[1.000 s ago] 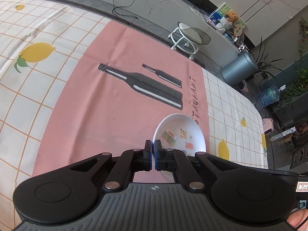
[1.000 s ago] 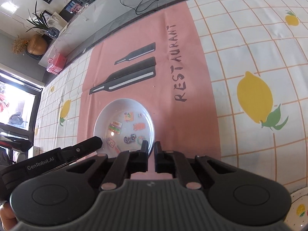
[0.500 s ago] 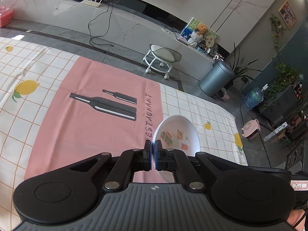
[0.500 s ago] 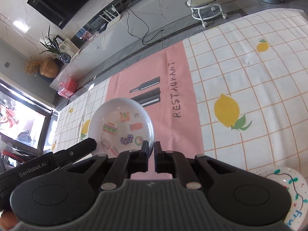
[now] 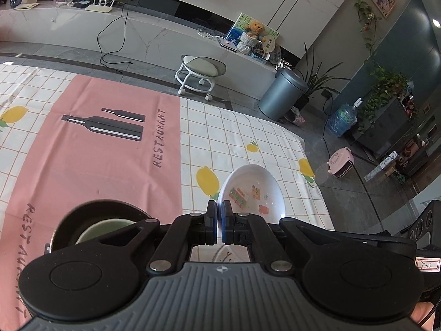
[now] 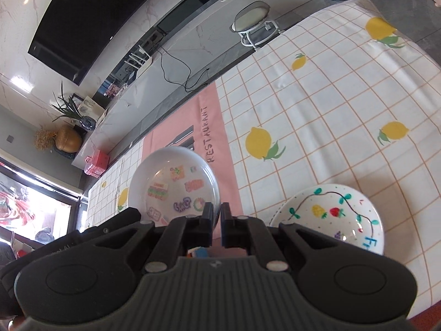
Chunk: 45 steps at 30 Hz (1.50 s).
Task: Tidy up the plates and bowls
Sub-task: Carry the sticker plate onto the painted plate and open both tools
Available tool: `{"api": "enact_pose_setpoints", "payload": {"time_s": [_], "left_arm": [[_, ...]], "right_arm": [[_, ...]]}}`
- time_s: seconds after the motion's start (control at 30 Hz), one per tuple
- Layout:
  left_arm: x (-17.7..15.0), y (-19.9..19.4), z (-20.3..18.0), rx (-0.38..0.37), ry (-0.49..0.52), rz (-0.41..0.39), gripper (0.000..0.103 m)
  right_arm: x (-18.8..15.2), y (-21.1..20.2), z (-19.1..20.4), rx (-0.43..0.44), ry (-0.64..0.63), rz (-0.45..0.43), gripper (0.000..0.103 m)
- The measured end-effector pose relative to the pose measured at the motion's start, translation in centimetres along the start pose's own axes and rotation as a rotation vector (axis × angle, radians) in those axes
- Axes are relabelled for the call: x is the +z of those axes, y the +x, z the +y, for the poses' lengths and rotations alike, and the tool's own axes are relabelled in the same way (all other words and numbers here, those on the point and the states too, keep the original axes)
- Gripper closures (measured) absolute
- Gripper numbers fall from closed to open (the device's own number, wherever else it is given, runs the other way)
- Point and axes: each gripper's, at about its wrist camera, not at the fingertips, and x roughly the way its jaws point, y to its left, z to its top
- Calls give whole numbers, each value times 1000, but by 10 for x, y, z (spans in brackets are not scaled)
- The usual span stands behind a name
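Observation:
A white plate with colourful stickers (image 5: 252, 193) hangs tilted above the tablecloth, held by two sides of its rim. My left gripper (image 5: 219, 220) is shut on its near rim. In the right wrist view the same plate (image 6: 173, 187) has its rim pinched in my shut right gripper (image 6: 216, 219), and the left gripper's black body (image 6: 82, 240) shows at the lower left. A white plate painted with fruit and a vine (image 6: 330, 215) lies on the table just right of the right gripper. A black dish with a pale bowl inside it (image 5: 104, 220) sits near the left gripper's left side.
The table is covered by a checked lemon cloth with a pink RESTAURANT runner (image 5: 110, 151). Its far edge (image 5: 248, 113) drops to a grey floor with a wheeled stool (image 5: 201, 74), a grey bin (image 5: 284, 96) and a pink heater (image 5: 341, 162).
Both grippers have lifted the sticker plate off the pink runner and carried it up and toward the near side. The black dish and the painted plate have come into view.

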Motion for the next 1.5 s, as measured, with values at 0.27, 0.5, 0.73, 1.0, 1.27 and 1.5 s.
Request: {"api": "enact_pose_setpoints", "payload": {"time_s": [0.27,0.5,0.73,1.0,1.27,1.5], "left_arm": [[-34,19,-28,-23,17,61,101],[-69,49,-31,-9,-25,157,101],[-86,70,-23,27,-71,214,101],[-94,84,-20,65,-62,236,100],[-93,97,-21,75,-49,257,100],[-92,101,-22,77,-27,260,99]], "right_arm": [[-23,-37,-46,-11,104,-51,100],[-44,-40,-88,-72,199,-50,100],[-54,-27,-99,-148,187,-48,100],[-55,-11,-103,-192,162,-31,100],[-49,-2,-109,-212,167,-28,100],[-47,5,-111,-218,170,-22,99]]}}
